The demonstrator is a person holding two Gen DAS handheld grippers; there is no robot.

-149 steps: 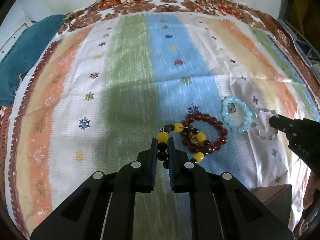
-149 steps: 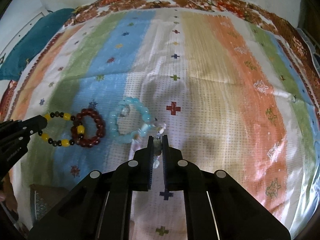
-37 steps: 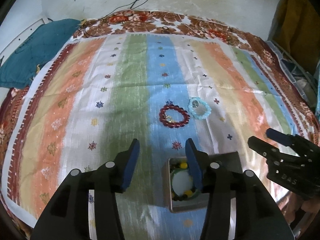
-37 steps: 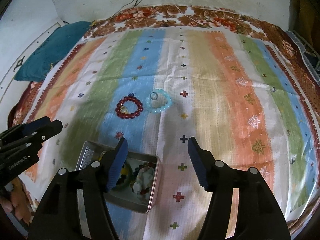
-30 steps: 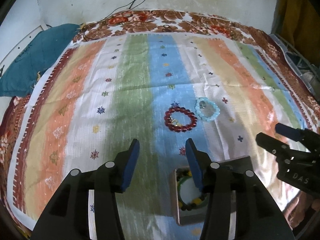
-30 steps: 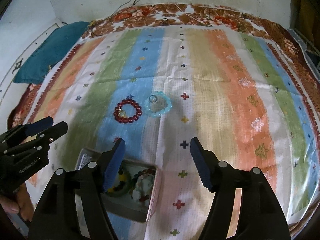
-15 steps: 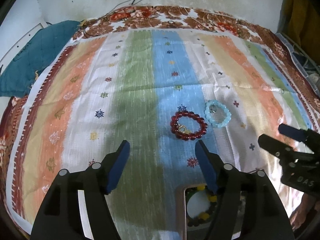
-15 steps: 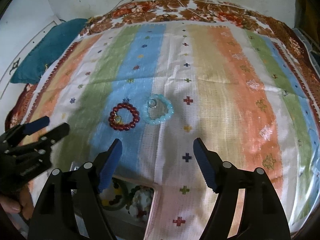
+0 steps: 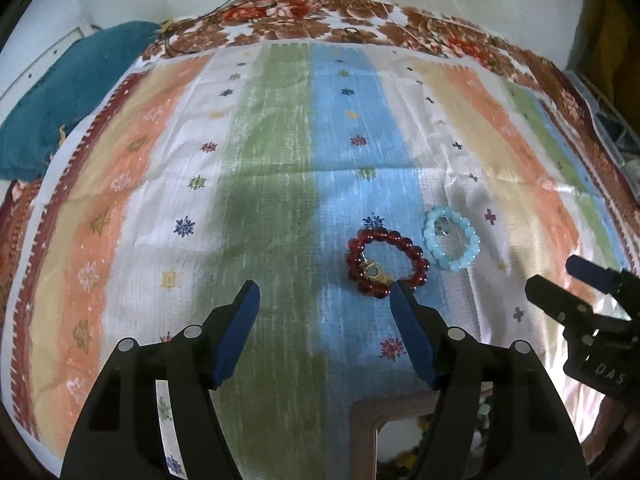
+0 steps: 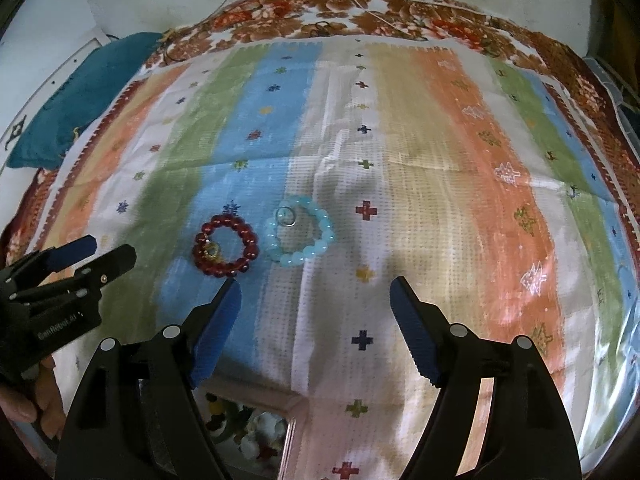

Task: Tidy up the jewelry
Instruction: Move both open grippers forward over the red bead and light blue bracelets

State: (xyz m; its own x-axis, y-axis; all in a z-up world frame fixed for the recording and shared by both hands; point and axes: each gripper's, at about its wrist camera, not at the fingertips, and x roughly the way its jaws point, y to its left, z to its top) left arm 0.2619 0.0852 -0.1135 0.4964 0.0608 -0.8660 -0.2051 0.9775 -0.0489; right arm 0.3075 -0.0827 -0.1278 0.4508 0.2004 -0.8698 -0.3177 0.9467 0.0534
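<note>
Striped cloth [image 9: 280, 168] with red bracelet [image 9: 387, 266] beyond both wide-spread, empty tools [image 9: 325, 298] [image 10: 316, 294].

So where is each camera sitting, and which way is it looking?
Left wrist: sits on the left gripper, looking forward and down at the striped cloth; its own open fingers show, and the right gripper at the right edge.
Right wrist: sits on the right gripper, looking the same way; its open fingers show, and the left gripper at the left edge.
Both see the red bracelet, the blue bracelet and the jewelry box.
</note>
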